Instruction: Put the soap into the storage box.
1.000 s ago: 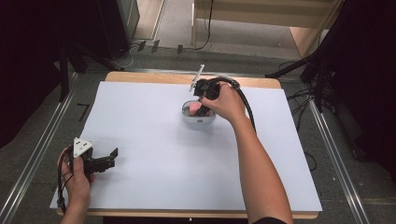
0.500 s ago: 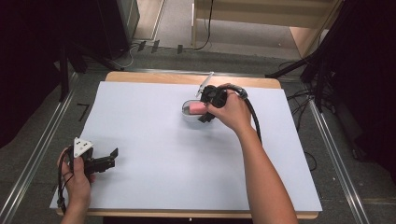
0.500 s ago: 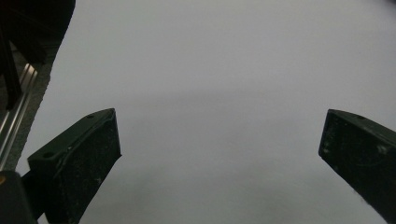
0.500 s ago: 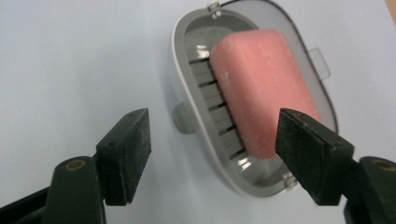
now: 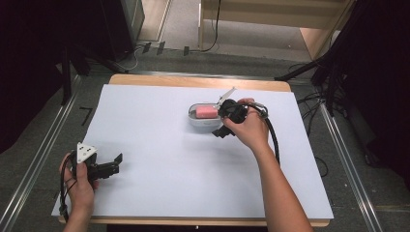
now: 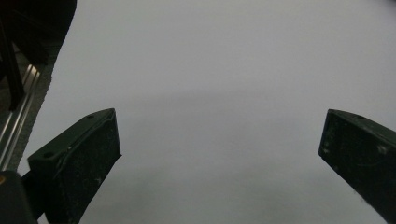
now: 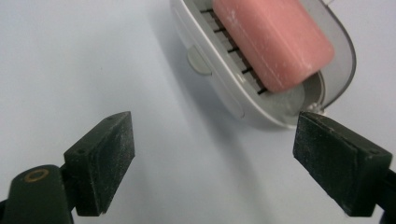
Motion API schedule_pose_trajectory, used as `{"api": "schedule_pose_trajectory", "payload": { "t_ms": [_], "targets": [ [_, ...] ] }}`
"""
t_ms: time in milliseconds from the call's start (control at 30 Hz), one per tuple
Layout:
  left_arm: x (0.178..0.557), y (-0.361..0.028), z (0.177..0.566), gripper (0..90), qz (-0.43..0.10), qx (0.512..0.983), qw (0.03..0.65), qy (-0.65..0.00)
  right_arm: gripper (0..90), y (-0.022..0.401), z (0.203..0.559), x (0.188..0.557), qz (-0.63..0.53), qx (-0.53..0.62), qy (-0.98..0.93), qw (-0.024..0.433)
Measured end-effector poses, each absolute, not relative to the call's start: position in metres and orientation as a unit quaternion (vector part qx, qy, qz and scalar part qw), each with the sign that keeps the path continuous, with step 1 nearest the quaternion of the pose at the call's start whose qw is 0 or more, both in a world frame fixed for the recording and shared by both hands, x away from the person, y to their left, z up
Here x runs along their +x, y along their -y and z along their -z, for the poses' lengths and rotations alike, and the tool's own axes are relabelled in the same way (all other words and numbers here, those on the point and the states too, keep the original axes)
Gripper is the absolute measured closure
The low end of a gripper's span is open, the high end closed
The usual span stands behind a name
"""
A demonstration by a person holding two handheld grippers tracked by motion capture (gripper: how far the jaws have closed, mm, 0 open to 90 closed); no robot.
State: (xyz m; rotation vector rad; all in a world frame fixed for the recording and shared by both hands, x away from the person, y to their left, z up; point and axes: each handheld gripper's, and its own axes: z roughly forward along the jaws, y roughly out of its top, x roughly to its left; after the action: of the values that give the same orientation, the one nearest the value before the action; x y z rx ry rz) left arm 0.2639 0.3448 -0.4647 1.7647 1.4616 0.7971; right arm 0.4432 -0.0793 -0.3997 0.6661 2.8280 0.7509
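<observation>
From the high view, the right gripper (image 5: 223,121) has drawn back from the soap dish (image 5: 205,121) toward the person, leaving the pink soap (image 5: 206,111) lying inside; the left gripper (image 5: 112,164) rests spread at the near-left corner. In the right gripper view, its jaws have just been opening and stand empty, so the placing looks finished.

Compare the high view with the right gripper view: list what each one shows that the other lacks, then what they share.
High view alone: the left gripper near the table's front left corner, both forearms, the floor beyond.
Right gripper view alone: the slotted grate under the pink soap, and the right gripper with its jaws open, nothing between them.
Both: soap lying in the grey soap dish on the white table.
</observation>
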Motion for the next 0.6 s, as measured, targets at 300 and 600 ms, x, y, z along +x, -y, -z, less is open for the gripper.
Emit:
{"api": "schedule_pose_trajectory", "payload": {
  "t_ms": [300,600],
  "targets": [
    [0.264,-0.344,0.465,0.0,-0.310,0.681,0.349,-0.565,12.8,0.096,0.411,0.427,-0.261,0.248,-0.930,0.074],
    [0.263,-0.343,0.465,0.0,-0.312,0.683,0.348,-0.561,12.2,0.109,0.416,0.412,-0.273,0.271,-0.919,0.083]
  ]
}}
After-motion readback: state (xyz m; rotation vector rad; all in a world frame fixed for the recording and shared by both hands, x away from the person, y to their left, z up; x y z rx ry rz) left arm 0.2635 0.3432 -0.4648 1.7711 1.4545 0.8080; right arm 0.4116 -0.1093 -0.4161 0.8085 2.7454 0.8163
